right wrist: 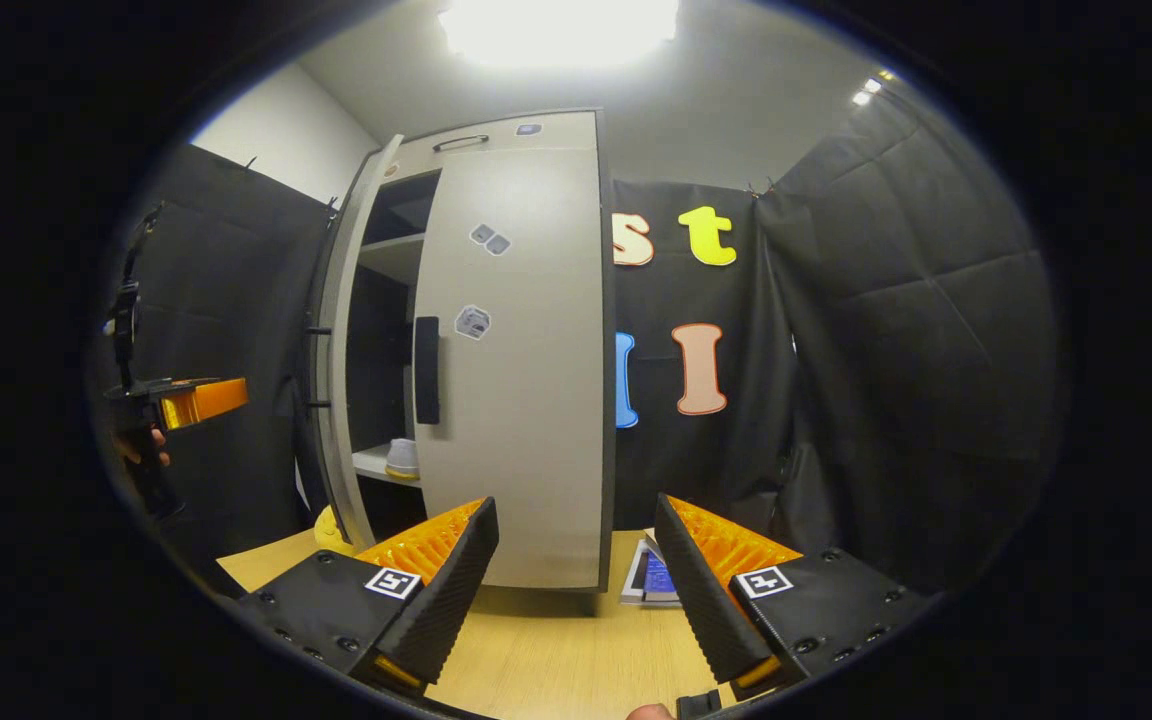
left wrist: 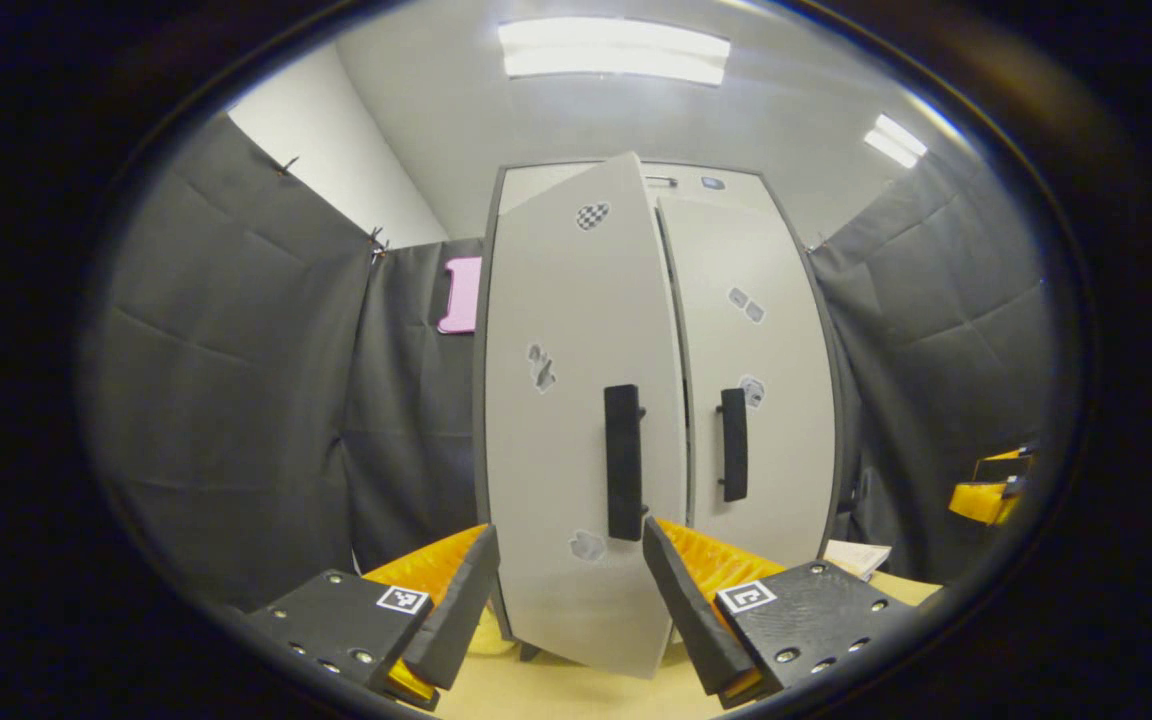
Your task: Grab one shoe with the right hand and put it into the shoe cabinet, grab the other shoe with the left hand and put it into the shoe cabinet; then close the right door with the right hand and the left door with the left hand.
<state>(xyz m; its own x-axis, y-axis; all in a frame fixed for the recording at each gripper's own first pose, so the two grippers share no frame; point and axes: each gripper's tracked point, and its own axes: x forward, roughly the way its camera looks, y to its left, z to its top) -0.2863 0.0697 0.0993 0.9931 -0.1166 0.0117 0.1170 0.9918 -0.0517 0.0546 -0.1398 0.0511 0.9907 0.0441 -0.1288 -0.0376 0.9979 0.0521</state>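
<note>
Black padded cloth lines the booth behind a pale wooden worktop (right wrist: pixel 536 650) that carries one shoe cabinet (right wrist: pixel 506 130) with two doors. In the left gripper view, the left door (left wrist: pixel 576 400) stands slightly ajar at 12 o'clock, its lower edge swung toward the camera, and the right door (left wrist: pixel 766 380) at 1 o'clock lies flush with the frame. Each door carries one dark vertical handle: two handles in total, left handle (left wrist: pixel 624 462) and right handle (left wrist: pixel 733 444). In the right gripper view, the gap at 10 o'clock exposes interior shelves, and one pale shoe (right wrist: pixel 402 458) rests on a lower shelf; a second shoe cannot be made out. One yellow object (right wrist: pixel 328 530) lies on the worktop at the cabinet's foot. The left tool (left wrist: pixel 571 590) is spread wide, holding nothing, its fingers flanking the left door's lower part without visible contact. The right tool (right wrist: pixel 576 590) is likewise spread wide and empty, well apart from the right door. One booklet-like item (right wrist: pixel 648 575) lies on the worktop between its fingers.
</note>
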